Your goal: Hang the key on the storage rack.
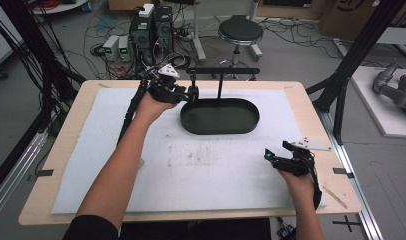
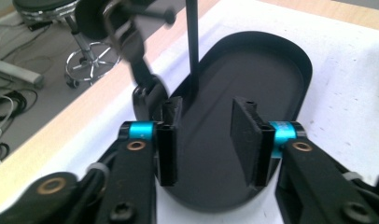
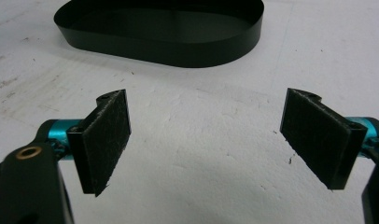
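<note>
- Black oval tray [image 1: 241, 127] with upright T-stand [image 1: 220, 85] sits mid-tabletop, at 12 o'clock from the person.
- Small dark piece hangs from the stand's crossbar [image 1: 226, 71] at its left end; blurred, can't tell what it is.
- Left gripper [image 1: 193, 93] at the tray's 10 o'clock end; fingers [image 2: 168, 140] partly apart, nothing between them.
- Right gripper [image 1: 267, 154] hovers at the tray's 5 o'clock, well apart; fingers [image 3: 106, 140] wide, empty.
- Tray looks like thin rigid sheet metal: light, stiff, slick. Best hold is probably the rim wall or stand post.

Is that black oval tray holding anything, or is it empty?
Empty. The left gripper view looks straight into the tray, and its dark floor is bare; just the stand's thin post rises from it.
</note>
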A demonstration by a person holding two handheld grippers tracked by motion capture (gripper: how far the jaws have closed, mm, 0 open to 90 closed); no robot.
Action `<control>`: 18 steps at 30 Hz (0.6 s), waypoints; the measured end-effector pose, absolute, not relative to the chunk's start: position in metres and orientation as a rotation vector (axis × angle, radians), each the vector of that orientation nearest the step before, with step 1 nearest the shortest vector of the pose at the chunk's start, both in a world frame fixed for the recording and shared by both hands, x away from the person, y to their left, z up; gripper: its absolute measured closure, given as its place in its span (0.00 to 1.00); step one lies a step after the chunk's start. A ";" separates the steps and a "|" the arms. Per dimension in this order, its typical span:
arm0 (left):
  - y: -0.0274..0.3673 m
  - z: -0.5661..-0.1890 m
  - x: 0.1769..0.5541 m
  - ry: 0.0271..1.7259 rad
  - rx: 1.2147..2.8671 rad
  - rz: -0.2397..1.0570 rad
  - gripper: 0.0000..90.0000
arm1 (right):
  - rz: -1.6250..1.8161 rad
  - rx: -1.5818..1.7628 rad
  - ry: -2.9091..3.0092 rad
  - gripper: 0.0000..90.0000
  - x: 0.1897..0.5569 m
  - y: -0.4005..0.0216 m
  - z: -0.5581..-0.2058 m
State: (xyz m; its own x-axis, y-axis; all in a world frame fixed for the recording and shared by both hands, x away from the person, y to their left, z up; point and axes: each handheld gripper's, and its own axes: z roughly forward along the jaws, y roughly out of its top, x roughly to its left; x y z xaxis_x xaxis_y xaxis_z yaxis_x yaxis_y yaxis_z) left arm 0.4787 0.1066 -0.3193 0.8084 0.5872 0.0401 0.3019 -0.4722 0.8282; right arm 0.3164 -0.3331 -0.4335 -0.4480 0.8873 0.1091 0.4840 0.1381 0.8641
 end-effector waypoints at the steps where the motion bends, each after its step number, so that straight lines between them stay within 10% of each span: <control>1: 0.110 -0.320 0.477 0.663 2.083 0.393 0.66 | 1.245 1.306 1.992 0.18 0.317 -0.333 -0.434; 18: 0.164 -0.330 0.425 0.644 1.995 0.350 0.34 | 1.240 1.298 2.001 0.18 0.316 -0.329 -0.433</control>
